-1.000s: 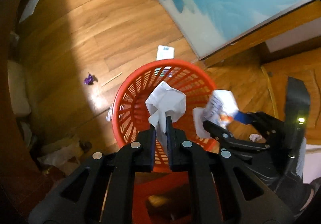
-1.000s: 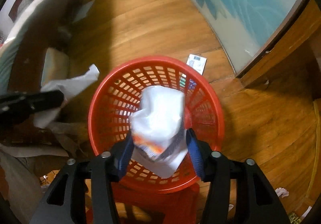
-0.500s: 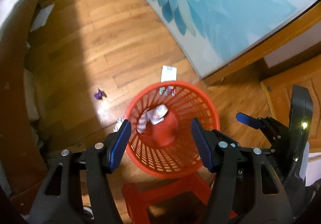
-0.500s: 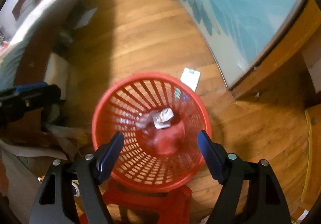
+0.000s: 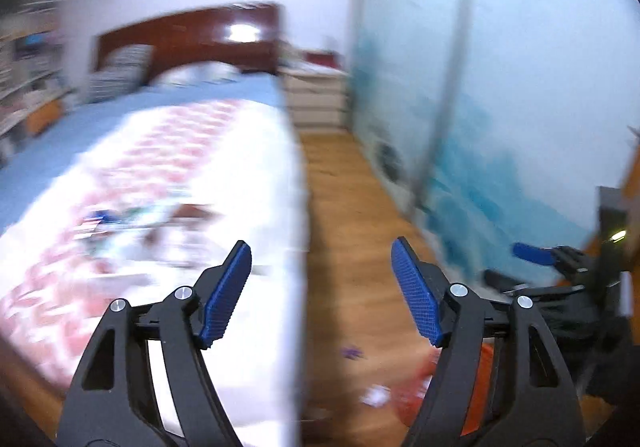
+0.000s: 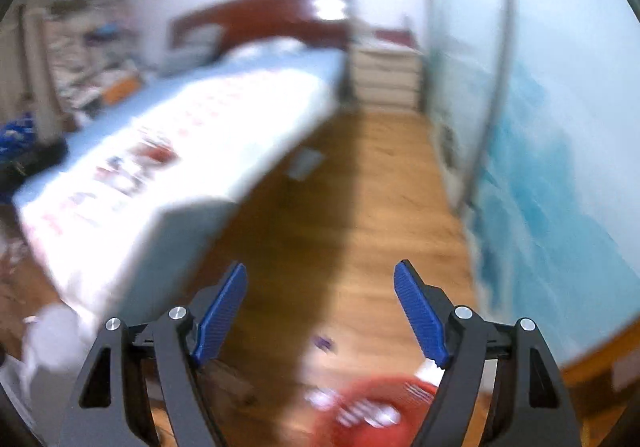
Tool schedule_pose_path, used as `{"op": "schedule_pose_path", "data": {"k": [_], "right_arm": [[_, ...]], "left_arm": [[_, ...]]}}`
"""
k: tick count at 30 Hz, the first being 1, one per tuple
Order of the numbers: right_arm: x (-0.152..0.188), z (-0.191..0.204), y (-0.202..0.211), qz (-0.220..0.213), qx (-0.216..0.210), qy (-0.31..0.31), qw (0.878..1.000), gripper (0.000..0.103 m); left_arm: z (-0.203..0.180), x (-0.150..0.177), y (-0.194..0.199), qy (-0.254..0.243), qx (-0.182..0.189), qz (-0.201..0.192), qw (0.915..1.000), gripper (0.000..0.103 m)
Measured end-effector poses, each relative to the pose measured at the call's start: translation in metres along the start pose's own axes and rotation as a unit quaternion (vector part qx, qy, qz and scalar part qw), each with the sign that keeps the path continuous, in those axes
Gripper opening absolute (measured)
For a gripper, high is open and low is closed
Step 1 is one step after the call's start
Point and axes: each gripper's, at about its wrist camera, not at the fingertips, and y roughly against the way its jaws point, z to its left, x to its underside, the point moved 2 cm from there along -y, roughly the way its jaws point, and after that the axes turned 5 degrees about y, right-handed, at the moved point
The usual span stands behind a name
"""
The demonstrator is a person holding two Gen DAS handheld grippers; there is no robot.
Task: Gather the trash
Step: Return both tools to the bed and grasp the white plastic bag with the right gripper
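Everything is blurred by motion. My left gripper [image 5: 320,247] points over the bed's edge and the floor; its jaws are opening and nothing is between them. My right gripper [image 6: 321,266] is open and empty above the wooden floor. One of its blue pads [image 5: 530,253] shows at the right of the left wrist view. The red mesh basket [image 6: 360,407] lies low at the picture's bottom edge with white paper inside, and it shows as a red patch [image 5: 416,403] in the left wrist view. Blurred litter [image 5: 132,223] lies on the bedspread.
A bed [image 5: 240,167] with a white and pink cover fills the left. A blue-flowered wardrobe door [image 5: 520,127] runs along the right, with white drawers [image 5: 316,99] at the far end. A purple scrap [image 5: 352,351], a white wad [image 5: 376,395] and a sheet [image 6: 306,163] lie on the floor.
Both grippers let their crumpled papers fall into the red basket and opened. Both then rose and tilted up from the basket toward the bed and the room.
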Motion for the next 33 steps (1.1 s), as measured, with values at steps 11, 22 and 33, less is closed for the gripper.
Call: {"op": "schedule_pose_path", "data": {"k": [11, 22, 33], "right_arm": [[-0.029, 0.184, -0.077, 0.007, -0.116, 0.065, 0.991, 0.076], [-0.046, 0.284, -0.214, 0.070, -0.155, 0.079, 0.982, 0.084], [-0.031, 0.277, -0.223, 0.080, -0.180, 0.038, 0.980, 0.044]], "left_arm": [[0.170, 0.052, 0.006, 0.135, -0.087, 0.001, 0.9870, 0.073], [0.223, 0.064, 0.016, 0.210, -0.088, -0.013, 0.9735, 0.073], [0.234, 0.064, -0.006, 0.221, -0.090, -0.005, 0.9711, 0.073]]}}
